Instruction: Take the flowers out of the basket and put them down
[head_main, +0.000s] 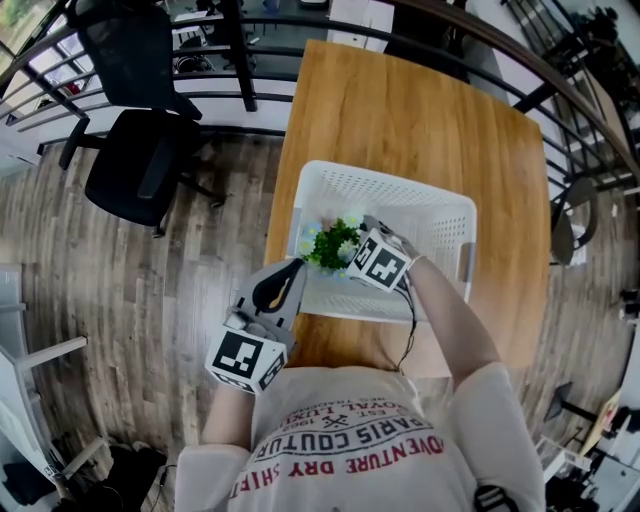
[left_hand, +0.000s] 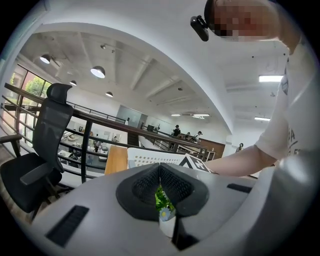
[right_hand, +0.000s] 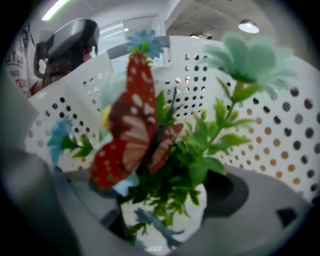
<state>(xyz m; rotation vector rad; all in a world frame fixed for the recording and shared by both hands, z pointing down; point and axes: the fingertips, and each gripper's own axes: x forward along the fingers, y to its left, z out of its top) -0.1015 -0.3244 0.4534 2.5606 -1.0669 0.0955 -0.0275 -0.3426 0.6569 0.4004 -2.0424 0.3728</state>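
The flowers (head_main: 332, 243) are a green artificial bunch with pale blue blooms and a red butterfly (right_hand: 127, 135), set in a small white pot (right_hand: 165, 217). They stand inside the white perforated basket (head_main: 440, 200), by its left wall. My right gripper (head_main: 350, 240) reaches into the basket. Its jaws stand wide on either side of the pot, and the dark pad (right_hand: 227, 192) sits apart from it, so this gripper (right_hand: 162, 197) is open. My left gripper (head_main: 293, 268) hovers outside the basket's near-left corner, shut and empty (left_hand: 160, 167). The flowers (left_hand: 161, 200) show below its pads.
The basket (left_hand: 150, 159) sits on a wooden table (head_main: 400, 110), near its front edge. A black office chair (head_main: 140, 160) stands on the floor to the left, and a dark railing (head_main: 230, 60) runs behind the table.
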